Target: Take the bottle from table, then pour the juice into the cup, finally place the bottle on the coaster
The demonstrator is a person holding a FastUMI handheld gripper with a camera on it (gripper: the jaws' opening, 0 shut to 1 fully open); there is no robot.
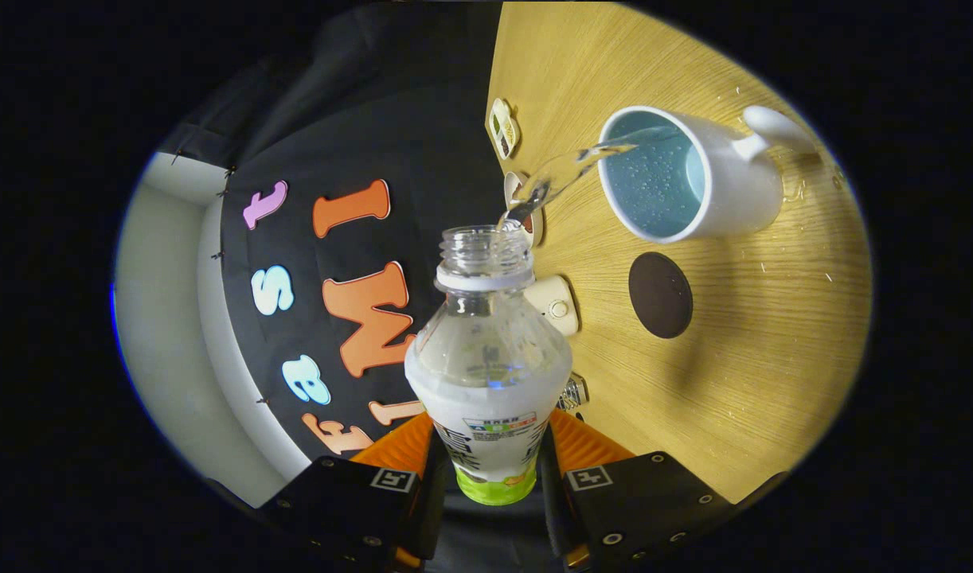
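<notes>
My gripper (490, 465) is shut on a clear plastic bottle (486, 350) with a white and green label, both fingers pressing its lower body. The uncapped bottle is tipped over sideways, and a stream of clear liquid (562, 171) runs from its mouth into the white cup (685, 175) with a pale blue inside, which stands on the wooden table (757, 334). Liquid with bubbles shows inside the cup. A dark round coaster (660, 294) lies on the table beside the cup, between it and my fingers.
Several small white objects (554, 304) line the table's edge by the booth wall, one (502, 127) beyond the cup. Droplets glisten on the wood around the cup.
</notes>
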